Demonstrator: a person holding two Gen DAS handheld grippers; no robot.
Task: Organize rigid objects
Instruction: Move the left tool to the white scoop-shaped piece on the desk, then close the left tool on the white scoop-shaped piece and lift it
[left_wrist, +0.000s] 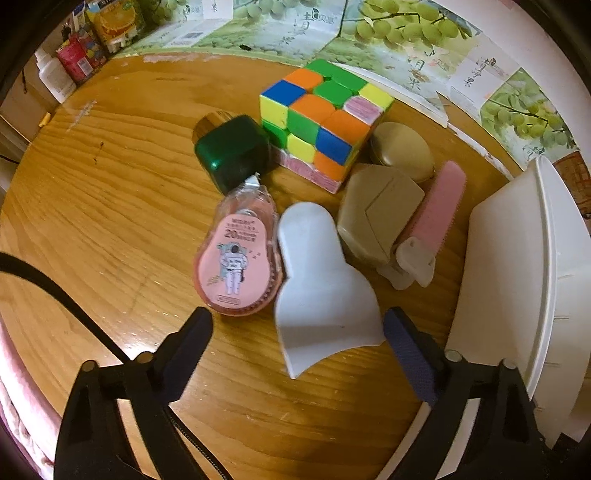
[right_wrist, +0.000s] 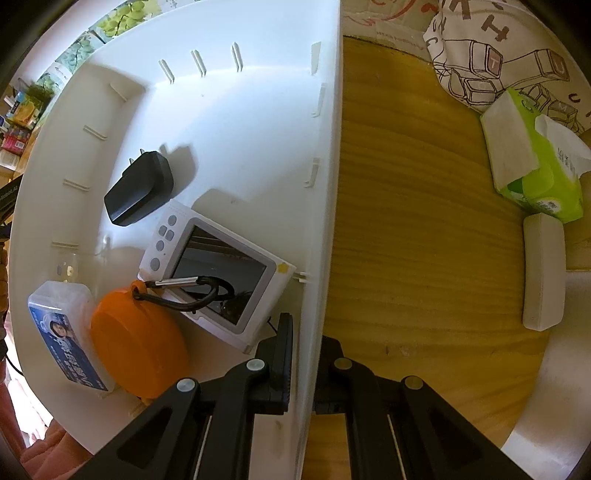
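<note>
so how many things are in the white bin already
4: black charger mid-bin, white camera beside it, orange case overlapping the camera's corner, blue-label box at the near wall of the bin. None seem hidden.

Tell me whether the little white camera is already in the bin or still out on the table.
In. The white camera lies screen-up on the floor of the white bin, beside the black charger.

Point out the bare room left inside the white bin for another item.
The white bin is bare across its far half, beyond the black charger up to the slotted walls. Its near corner is crowded: the white camera, orange case and blue-labelled box sit packed together by the right gripper clamping the wall.
</note>
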